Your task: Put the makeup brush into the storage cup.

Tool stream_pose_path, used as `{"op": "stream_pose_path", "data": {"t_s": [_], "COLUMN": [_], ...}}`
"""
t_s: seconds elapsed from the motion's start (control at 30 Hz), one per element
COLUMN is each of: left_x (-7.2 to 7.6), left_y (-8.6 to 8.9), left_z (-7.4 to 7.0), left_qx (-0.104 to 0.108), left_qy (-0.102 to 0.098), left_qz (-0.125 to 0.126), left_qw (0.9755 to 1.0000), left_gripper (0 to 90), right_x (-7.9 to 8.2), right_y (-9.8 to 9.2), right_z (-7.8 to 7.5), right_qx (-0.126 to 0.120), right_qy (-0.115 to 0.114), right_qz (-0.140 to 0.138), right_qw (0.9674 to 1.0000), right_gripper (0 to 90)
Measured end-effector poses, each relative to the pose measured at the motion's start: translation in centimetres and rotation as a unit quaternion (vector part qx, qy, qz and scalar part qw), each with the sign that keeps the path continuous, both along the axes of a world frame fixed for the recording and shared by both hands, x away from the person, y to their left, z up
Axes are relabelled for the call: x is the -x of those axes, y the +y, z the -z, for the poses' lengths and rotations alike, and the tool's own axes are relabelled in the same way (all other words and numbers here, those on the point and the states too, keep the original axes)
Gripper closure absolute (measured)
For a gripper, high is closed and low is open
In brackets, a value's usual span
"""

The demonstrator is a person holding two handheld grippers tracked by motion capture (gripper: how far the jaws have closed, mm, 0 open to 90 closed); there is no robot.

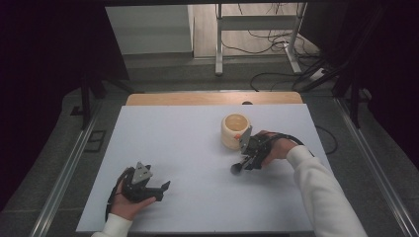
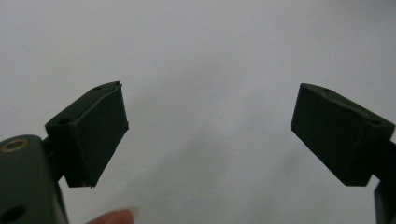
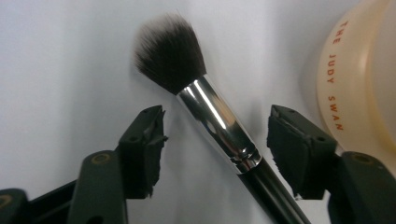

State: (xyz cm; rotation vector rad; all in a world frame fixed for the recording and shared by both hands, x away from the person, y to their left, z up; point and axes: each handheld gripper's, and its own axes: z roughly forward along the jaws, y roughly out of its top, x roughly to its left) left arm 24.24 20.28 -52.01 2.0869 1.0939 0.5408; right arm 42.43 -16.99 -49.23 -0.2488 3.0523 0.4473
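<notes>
The white table top [image 1: 197, 197] is largely bare. Wide open surface lies between the 2 grippers and toward the far left corner. Its near edge runs just below the left hand [image 1: 129, 206]; its right edge runs close beside the right sleeve [image 1: 316, 187].

The left gripper [image 1: 160, 190] sits near the front left of the table. In the left gripper view its jaws stand wide apart over plain white surface, with nothing between them. State: released.

The right gripper [image 1: 241, 165] sits right of centre, just beside a cream jar [image 1: 235, 129], whose wall stands at the right margin of the right gripper view [image 3: 359, 84].

The makeup brush [image 3: 205, 112] lies on the table between the right gripper's 2 jaws. Its silver ferrule [image 3: 217, 123] crosses the gap at a slant. The dark bristle head [image 3: 168, 51] points past the jaw tips, and the black handle [image 3: 275, 193] runs back toward the gripper body. A gap shows on both sides of the ferrule; neither pad presses on it. State: jaws part-way closed, not clenched on the brush.
</notes>
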Motion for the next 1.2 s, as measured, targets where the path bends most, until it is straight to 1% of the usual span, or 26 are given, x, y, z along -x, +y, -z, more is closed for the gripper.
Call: {"op": "stream_pose_path", "data": {"t_s": [0.13, 0.2, 0.27, 0.4, 0.6, 0.7, 0.8, 0.83, 0.9, 0.97, 1.1, 1.17, 1.2], "left_x": [0.0, 0.0, 0.0, 0.0, 0.1, 0.1, 0.1, 0.1, 0.1, 0.1, 0.1, 0.1, 0.1], "left_y": [0.0, 0.1, 0.1, 0.1, 0.0, 0.0, 0.0, 0.0, 0.0, 0.0, 0.0, 0.0, 0.0], "left_z": [0.0, 0.0, 0.0, 0.0, 0.0, -0.1, -0.1, -0.1, -0.1, -0.2, -0.2, -0.2, -0.2], "left_qx": [-0.001, -0.001, -0.001, -0.001, -0.001, -0.002, -0.001, 0.000, 0.001, 0.001, 0.001, 0.001, 0.001], "left_qy": [0.000, 0.000, 0.000, 0.000, -0.002, -0.002, -0.003, -0.003, -0.003, -0.003, -0.004, -0.005, -0.005], "left_qz": [0.000, -0.001, -0.001, -0.002, -0.002, -0.002, -0.002, -0.002, -0.002, -0.003, -0.003, -0.003, -0.002], "left_qw": [1.0000, 1.0000, 1.0000, 1.0000, 1.0000, 1.0000, 1.0000, 1.0000, 1.0000, 1.0000, 1.0000, 1.0000, 1.0000], "left_gripper": [11.5, 11.5, 11.5, 11.5, 11.5, 11.5, 11.5, 11.6, 11.5, 11.5, 11.5, 11.5, 11.5], "right_x": [-0.5, -0.8, -1.0, -1.0, -0.9, -0.7, -0.5, -0.4, -0.2, -0.1, 0.3, 0.5, 0.6], "right_y": [0.2, 0.2, 0.2, 0.4, 0.4, 0.5, 0.6, 0.6, 0.6, 0.5, 0.3, 0.2, 0.1], "right_z": [0.4, 0.5, 0.4, 0.4, 0.3, 0.3, 0.2, 0.2, 0.1, -0.1, -0.9, -1.4, -1.6], "right_qx": [0.001, 0.003, 0.005, 0.013, 0.015, 0.018, 0.022, 0.024, 0.028, 0.031, 0.013, 0.013, 0.013], "right_qy": [0.010, 0.024, 0.030, 0.030, 0.031, 0.026, 0.022, 0.018, 0.031, 0.021, 0.022, 0.032, 0.031], "right_qz": [0.001, 0.002, -0.004, -0.011, -0.025, -0.030, -0.028, -0.026, -0.015, -0.009, 0.010, 0.022, 0.025], "right_qw": [1.0000, 0.9997, 0.9995, 0.9994, 0.9991, 0.9990, 0.9991, 0.9992, 0.9990, 0.9993, 0.9996, 0.9992, 0.9991], "right_gripper": [46.5, 50.6, 53.4, 57.1, 69.1, 71.1, 71.7, 71.8, 71.9, 71.9, 72.0, 72.0, 72.0]}}
